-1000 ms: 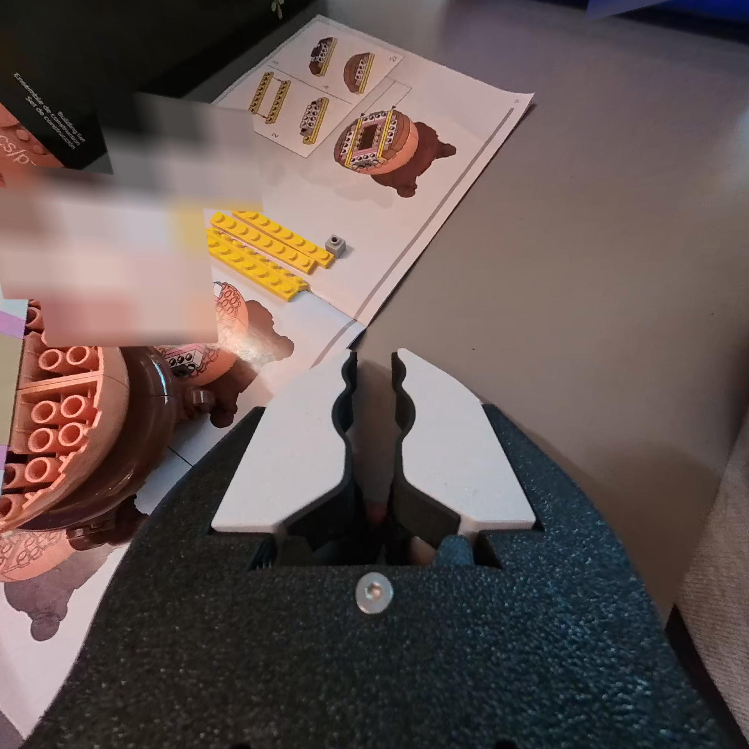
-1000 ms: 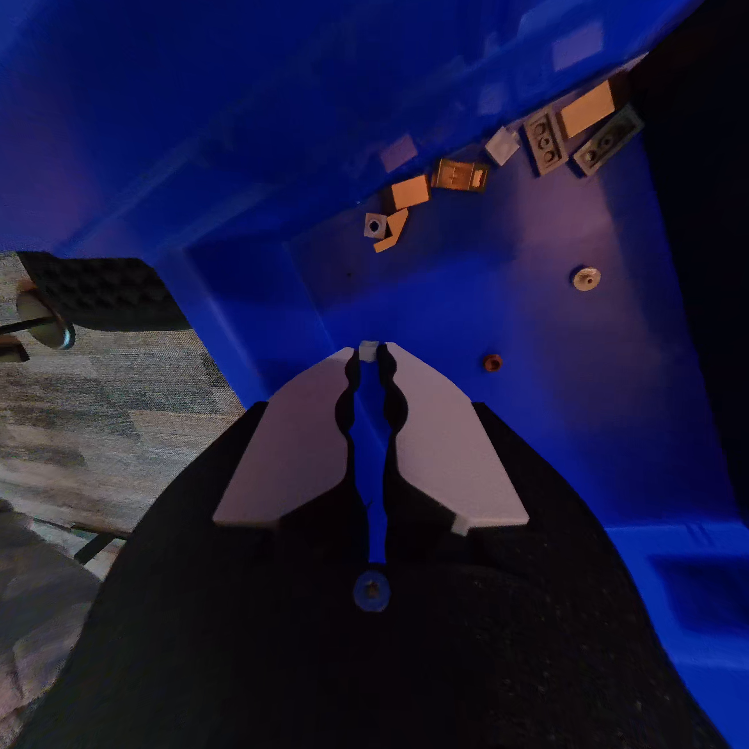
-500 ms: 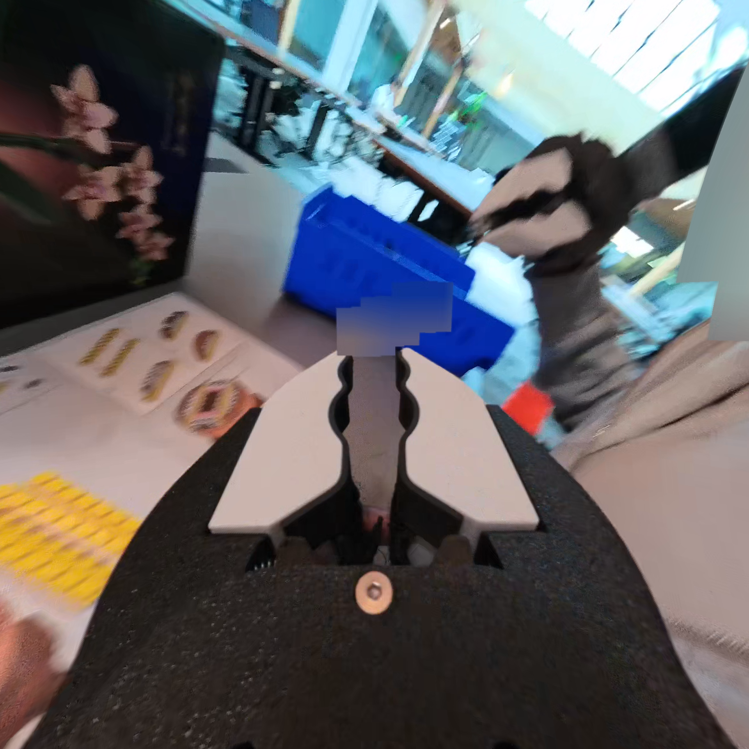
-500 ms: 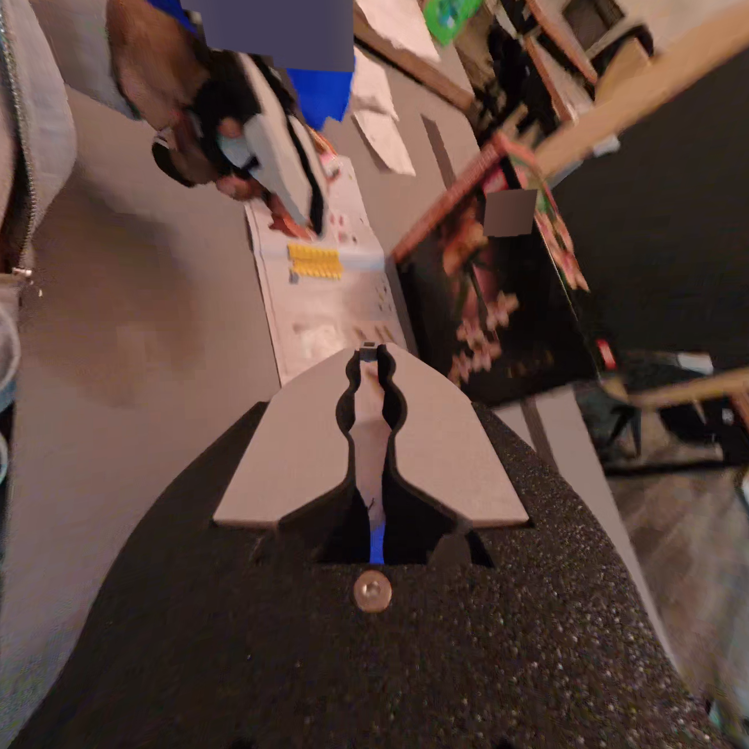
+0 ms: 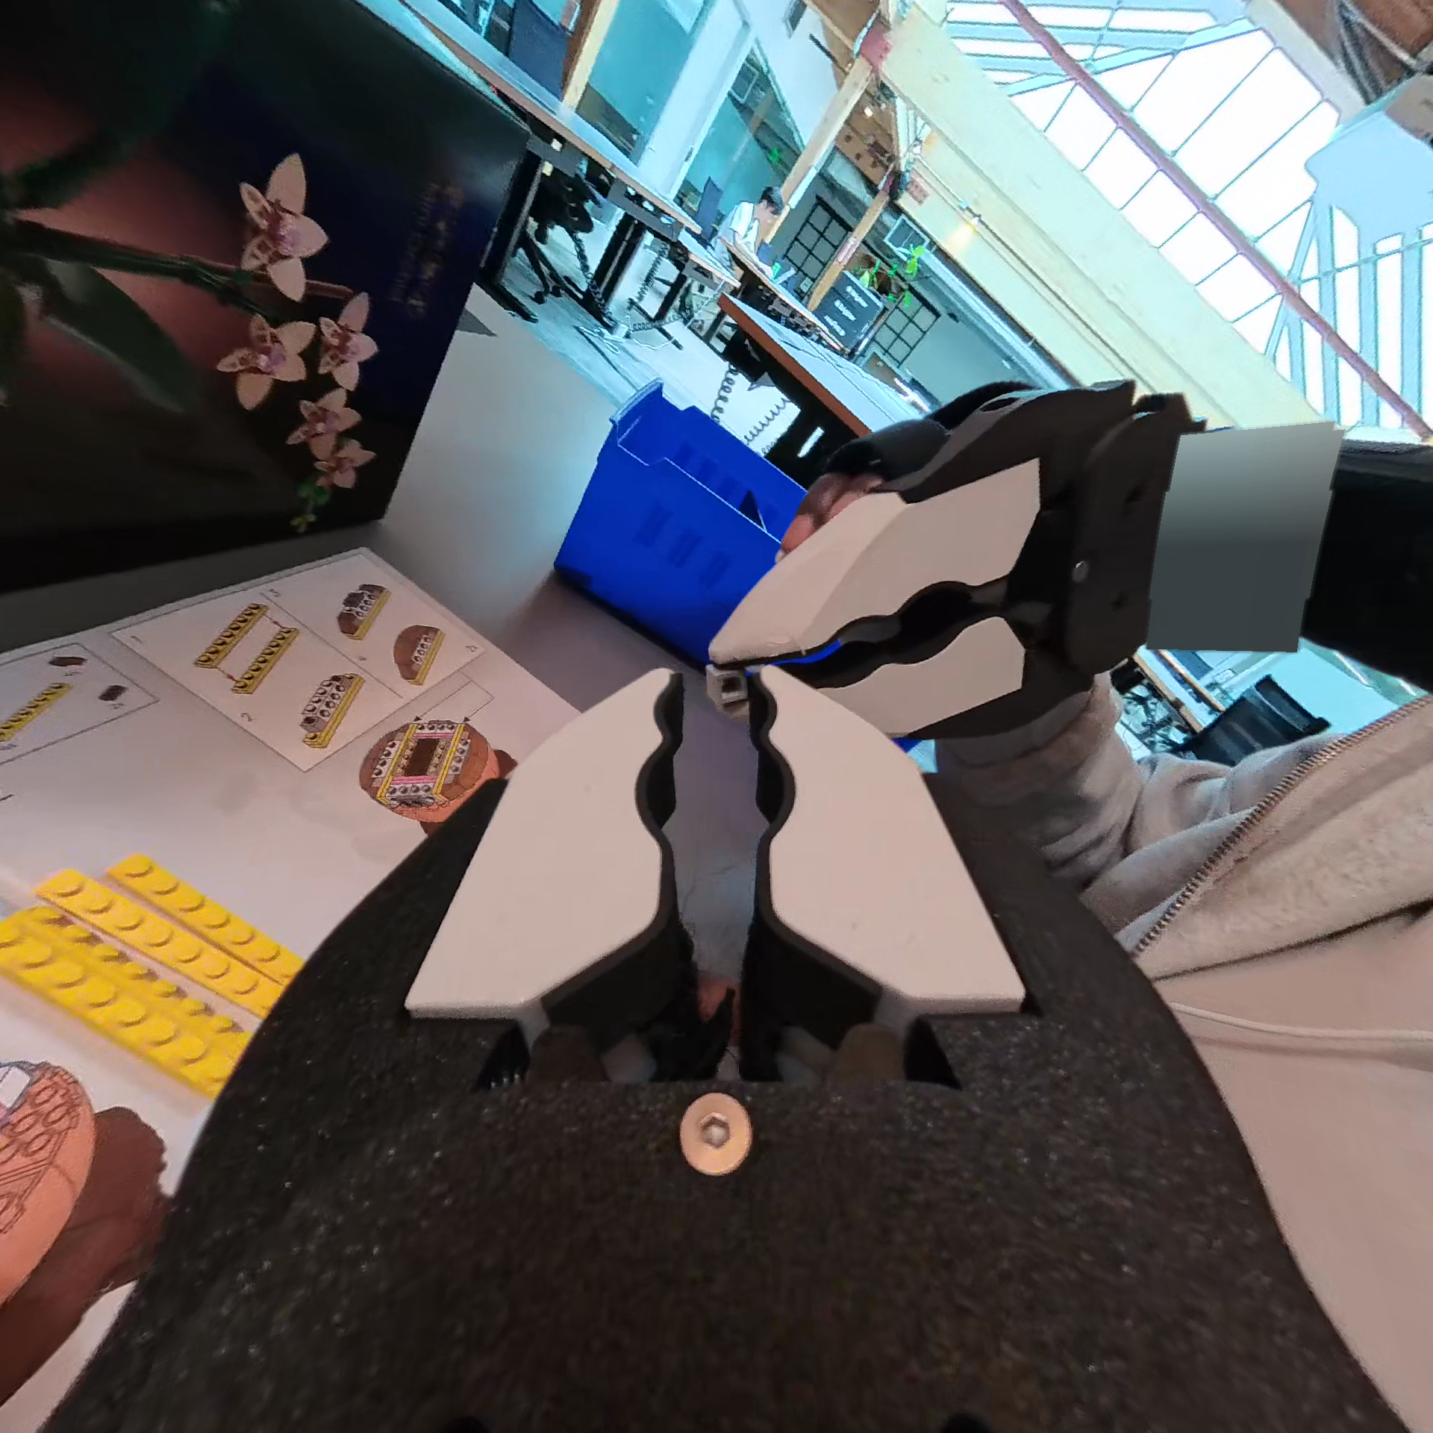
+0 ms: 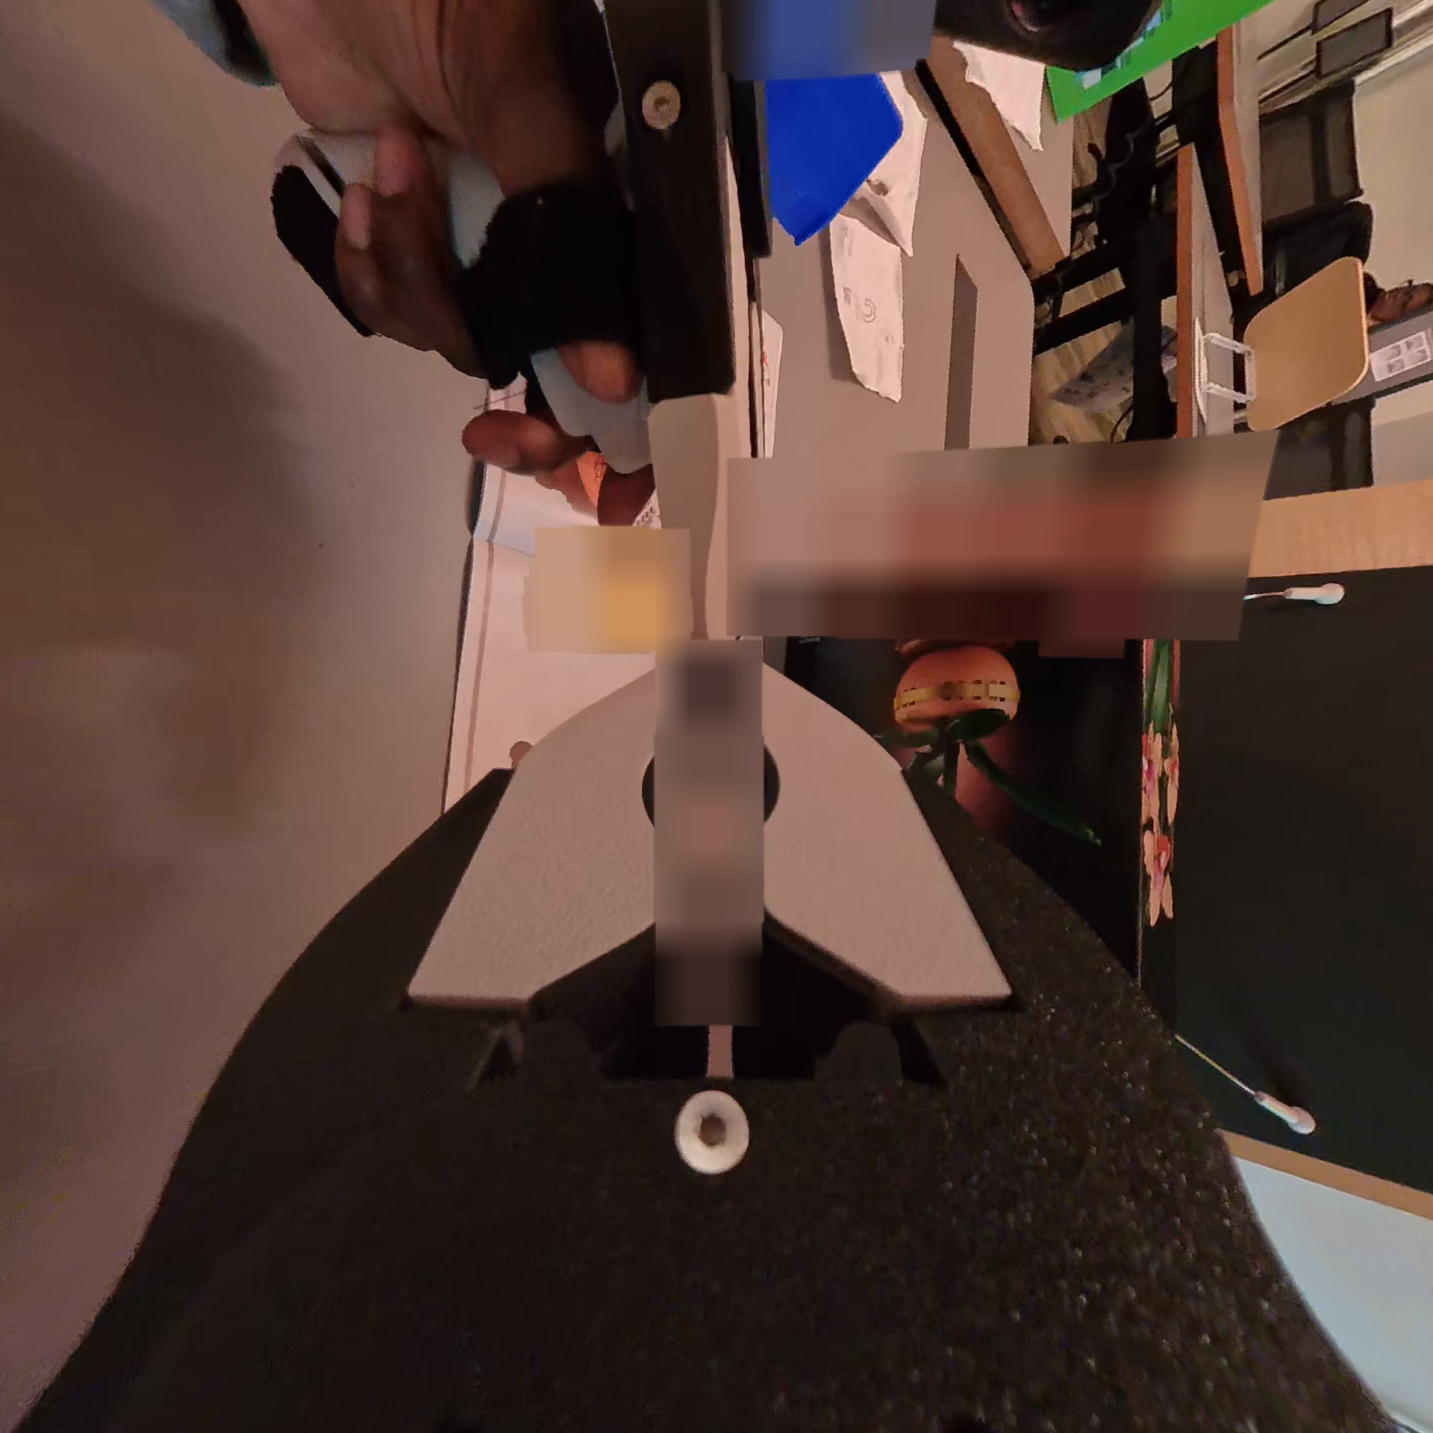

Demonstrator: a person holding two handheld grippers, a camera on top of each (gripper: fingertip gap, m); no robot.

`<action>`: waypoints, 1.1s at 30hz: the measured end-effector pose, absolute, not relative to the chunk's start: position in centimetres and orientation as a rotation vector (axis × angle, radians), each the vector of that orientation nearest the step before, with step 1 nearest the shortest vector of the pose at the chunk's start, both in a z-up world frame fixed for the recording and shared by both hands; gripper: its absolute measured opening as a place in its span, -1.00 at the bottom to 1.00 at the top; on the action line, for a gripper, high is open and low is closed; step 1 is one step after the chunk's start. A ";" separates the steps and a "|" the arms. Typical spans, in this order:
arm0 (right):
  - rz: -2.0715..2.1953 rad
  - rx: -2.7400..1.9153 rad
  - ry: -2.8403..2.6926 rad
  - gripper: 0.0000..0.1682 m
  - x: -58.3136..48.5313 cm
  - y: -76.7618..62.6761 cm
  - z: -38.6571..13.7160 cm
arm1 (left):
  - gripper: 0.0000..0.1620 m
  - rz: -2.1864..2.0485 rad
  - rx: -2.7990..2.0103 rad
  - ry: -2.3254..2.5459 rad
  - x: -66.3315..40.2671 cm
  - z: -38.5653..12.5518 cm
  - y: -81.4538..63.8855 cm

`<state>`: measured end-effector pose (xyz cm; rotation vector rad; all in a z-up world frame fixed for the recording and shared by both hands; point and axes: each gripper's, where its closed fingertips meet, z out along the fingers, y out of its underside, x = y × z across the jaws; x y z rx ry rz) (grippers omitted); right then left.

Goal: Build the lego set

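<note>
**Small grey brick pinched between two grippers**

The small grey brick (image 5: 725, 689) sits just above the middle of the left wrist view, pinched at the tips of the right gripper (image 5: 725, 668), which reaches in from the right edge. It lies right at the mouth of the left gripper (image 5: 717, 682), whose fingers stand a little apart with nothing between them; the brick is just beside the tip of the right-hand finger (image 5: 868, 853), and contact cannot be made out.

At the lower left of that view, several long yellow plates (image 5: 147, 961) lie side by side on an open instruction booklet (image 5: 233, 783). A rounded pink and brown model (image 5: 39, 1179) shows at the bottom left edge. A dark box printed with flowers (image 5: 233, 310) stands in the upper left. Beyond the booklet, near the centre, a blue bin (image 5: 667, 535) rests on the grey table (image 5: 496, 457). A grey sleeve (image 5: 1085, 799) fills the right side.

In the right wrist view, a mosaic patch covers the fingertips, so the grip cannot be read there. A hand (image 6: 434, 194) holding the other gripper fills the upper left.
</note>
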<state>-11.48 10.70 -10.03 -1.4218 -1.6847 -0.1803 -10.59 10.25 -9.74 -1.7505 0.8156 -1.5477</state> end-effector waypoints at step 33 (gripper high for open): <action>0.564 -1.090 -1.356 -0.90 -13.5 7.7 -5.0 | -0.91 -2.364 -1.350 0.548 -12.4 -4.3 7.2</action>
